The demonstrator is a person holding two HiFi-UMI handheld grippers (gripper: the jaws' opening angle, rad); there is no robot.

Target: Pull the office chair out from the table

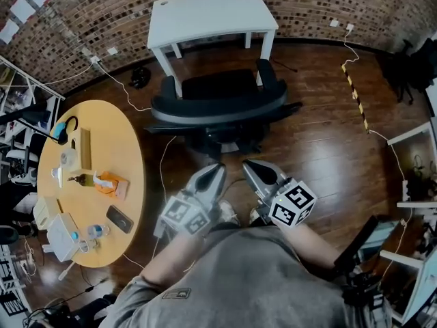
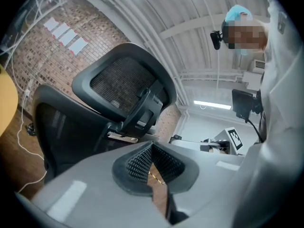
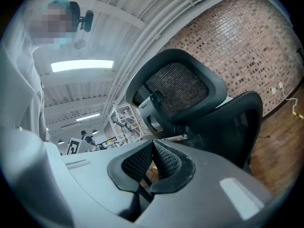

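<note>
The black office chair (image 1: pixel 218 105) stands with its back toward me and its seat facing the white table (image 1: pixel 205 12), just in front of the table's legs. My left gripper (image 1: pixel 217 169) and right gripper (image 1: pixel 247 164) sit side by side close to my body, a little short of the chair's back, both shut and empty. The left gripper view has the mesh headrest (image 2: pixel 124 82) high ahead, beyond the left gripper's (image 2: pixel 151 147) closed pads (image 2: pixel 137 161). In the right gripper view the headrest (image 3: pixel 179 87) rises above the right gripper (image 3: pixel 153 145).
A round wooden table (image 1: pixel 119 139) at my left carries a phone (image 1: pixel 119 219), an orange packet (image 1: pixel 110 183) and several small items. White cables (image 1: pixel 164 162) trail over the wooden floor. Yellow-black tape (image 1: pixel 356 94) runs along the floor at right, near white shelving (image 1: pixel 413 176).
</note>
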